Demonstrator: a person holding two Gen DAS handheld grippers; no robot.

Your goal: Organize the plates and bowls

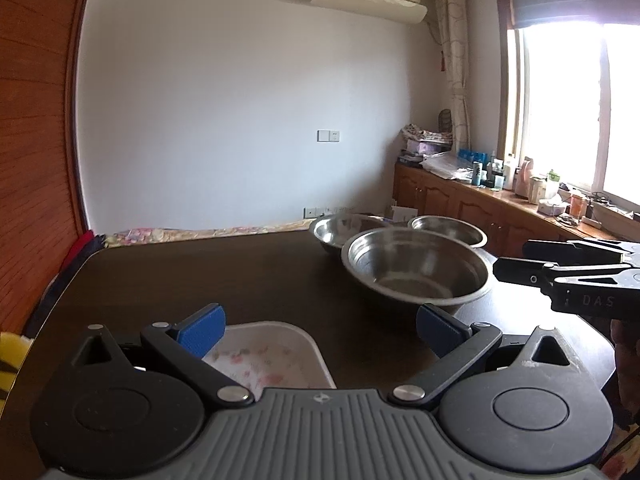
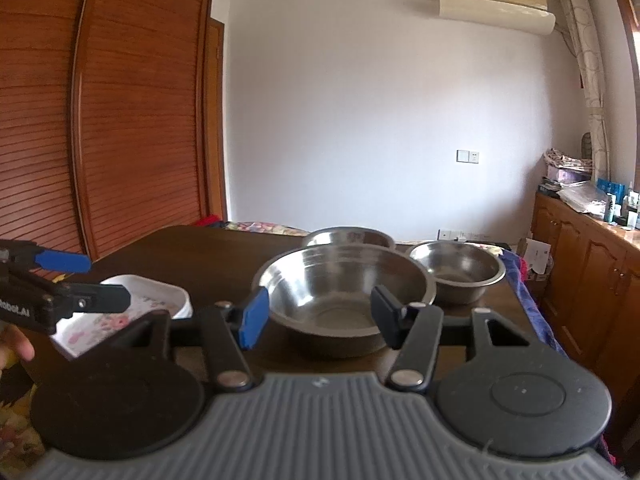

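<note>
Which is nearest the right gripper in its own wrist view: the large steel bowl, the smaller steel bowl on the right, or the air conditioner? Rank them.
1. Large steel bowl: directly ahead of the right gripper.
2. Smaller steel bowl: behind it, to the right.
3. Air conditioner: high on the far wall.

White wall (image 2: 360,120), wooden wardrobe (image 2: 120,120), bright window (image 1: 580,112)

Dark wooden table (image 2: 192,248), three steel bowls (image 2: 344,292), white floral dish (image 2: 120,308)

tbl left (image 1: 180,272) clear | bowls (image 2: 344,280) block right-ctr
</note>
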